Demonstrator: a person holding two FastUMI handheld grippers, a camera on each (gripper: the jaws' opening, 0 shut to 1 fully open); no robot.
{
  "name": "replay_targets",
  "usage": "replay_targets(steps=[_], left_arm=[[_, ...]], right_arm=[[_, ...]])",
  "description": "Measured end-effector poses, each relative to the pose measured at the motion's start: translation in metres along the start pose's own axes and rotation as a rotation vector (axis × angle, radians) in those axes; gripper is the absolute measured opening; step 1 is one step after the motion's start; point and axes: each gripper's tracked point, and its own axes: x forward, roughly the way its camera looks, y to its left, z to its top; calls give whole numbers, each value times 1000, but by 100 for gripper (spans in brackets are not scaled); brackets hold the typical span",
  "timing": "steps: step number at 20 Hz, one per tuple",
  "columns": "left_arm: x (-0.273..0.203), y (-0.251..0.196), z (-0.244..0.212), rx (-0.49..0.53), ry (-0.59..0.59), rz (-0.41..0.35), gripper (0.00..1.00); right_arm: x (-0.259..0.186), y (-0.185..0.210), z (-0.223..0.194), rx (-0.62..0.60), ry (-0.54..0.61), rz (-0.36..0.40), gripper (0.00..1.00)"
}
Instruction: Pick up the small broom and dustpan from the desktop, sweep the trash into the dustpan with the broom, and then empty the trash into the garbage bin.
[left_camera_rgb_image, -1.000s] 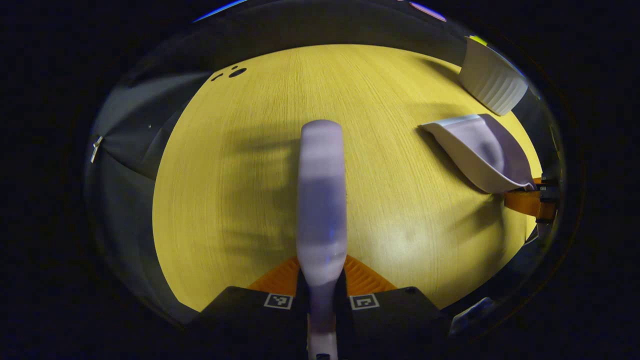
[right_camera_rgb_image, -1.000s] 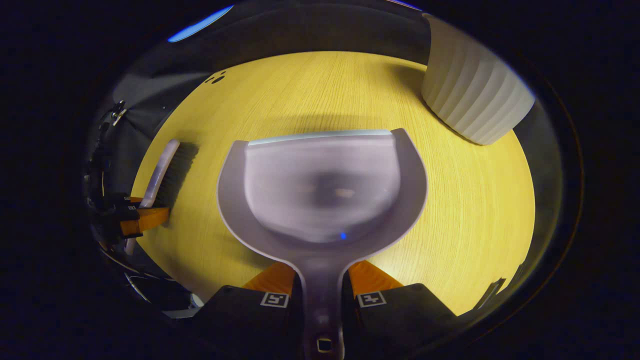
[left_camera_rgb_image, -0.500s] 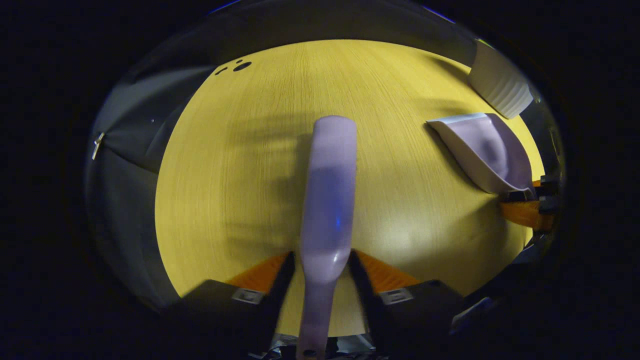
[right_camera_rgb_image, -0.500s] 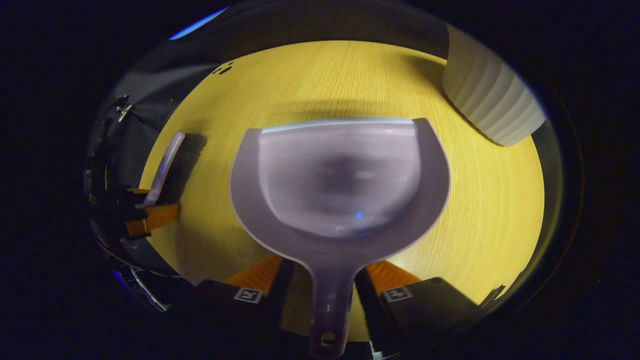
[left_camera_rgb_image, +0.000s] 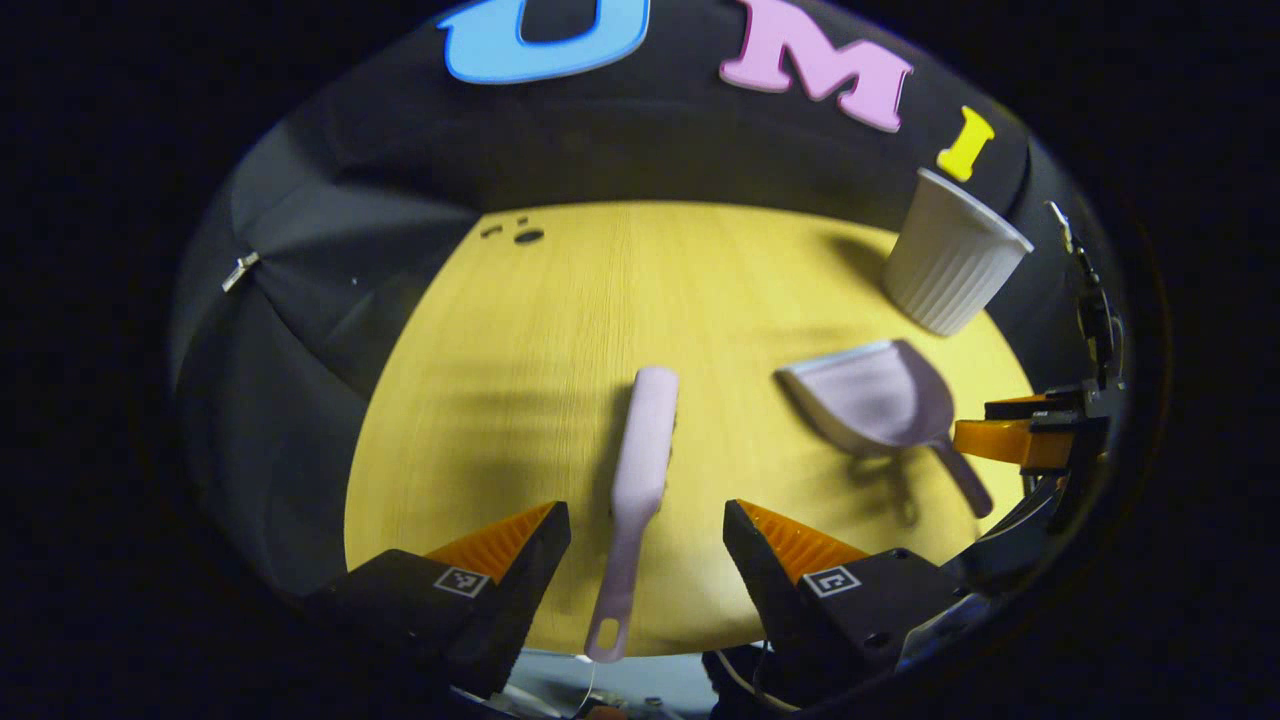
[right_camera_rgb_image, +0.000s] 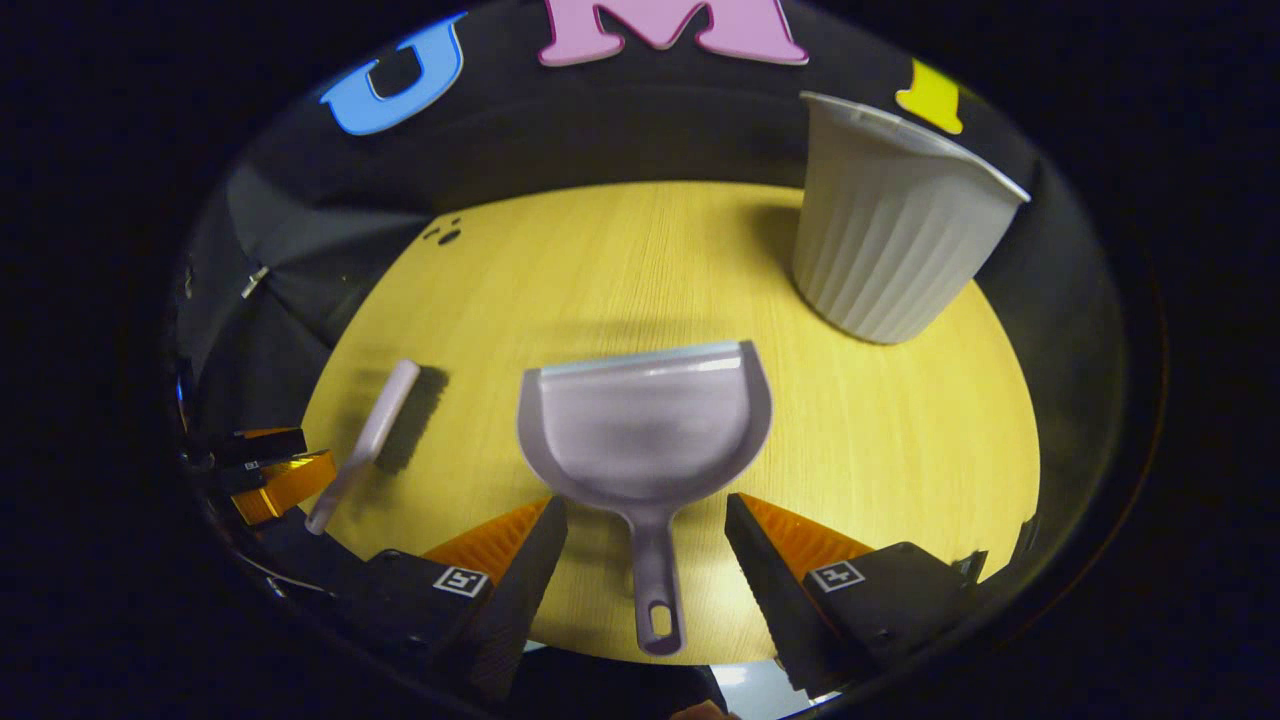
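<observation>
On desktop (left_camera_rgb_image: 560, 330): broom (left_camera_rgb_image: 637, 470) lies flat, handle end twd near edge, head pointing away twd booth wall. Left gripper (left_camera_rgb_image: 646, 530) jaws spread wide, one finger each side of broom handle, not touching it; holding nothing. Dustpan (left_camera_rgb_image: 880, 405) sits to right of broom in left gripper view, well apart from it, mouth facing away, handle angled twd the other gripper at right edge of that view. Garbage bin (left_camera_rgb_image: 950, 255), white ribbed, upright, stands at far right of desktop beyond dustpan, near wall.

Right gripper view: right gripper (right_camera_rgb_image: 646, 525) also wide open, fingers straddling dustpan (right_camera_rgb_image: 645, 435) handle w/ clear gaps both sides; no contact, nothing held. Dustpan flat on wood, handle w/ hang hole pointing back at camera, near table edge. Pan interior blurred; cannot tell if any trash inside. Garbage bin (right_camera_rgb_image: 885, 235) up-right of pan, apart from it; inside not visible. Broom (right_camera_rgb_image: 375, 435) at left, bristles dark, on side facing pan; left gripper (right_camera_rgb_image: 265, 475) seen just behind its handle at frame edge.

Few small dark marks (left_camera_rgb_image: 520, 235) at far left corner of desktop; too small to ID.
</observation>
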Motion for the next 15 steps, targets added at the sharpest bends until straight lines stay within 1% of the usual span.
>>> replay_targets(steps=[2,3,6,8,10,12,14,15], left_arm=[[-33,-3,19,-7,-141,-1,97],[-53,-4,32,-1,-223,5,97],[-114,-6,68,34,-463,39,97],[-151,-12,79,44,-589,36,96],[-185,-19,86,40,-673,41,96],[-208,-23,88,34,-744,40,96],[-224,-30,86,32,-799,31,96],[-226,-35,83,27,-805,25,96]], right_arm=[[-28,1,16,-14,-115,-34,99],[-48,3,27,-18,-177,-39,99],[-101,18,64,-15,-379,-36,99],[-143,28,85,-19,-522,-31,99],[-186,40,99,-38,-645,-25,99],[-215,53,104,-68,-747,-10,99],[-236,60,104,-110,-810,-3,99],[-239,56,100,-115,-823,-24,99]])
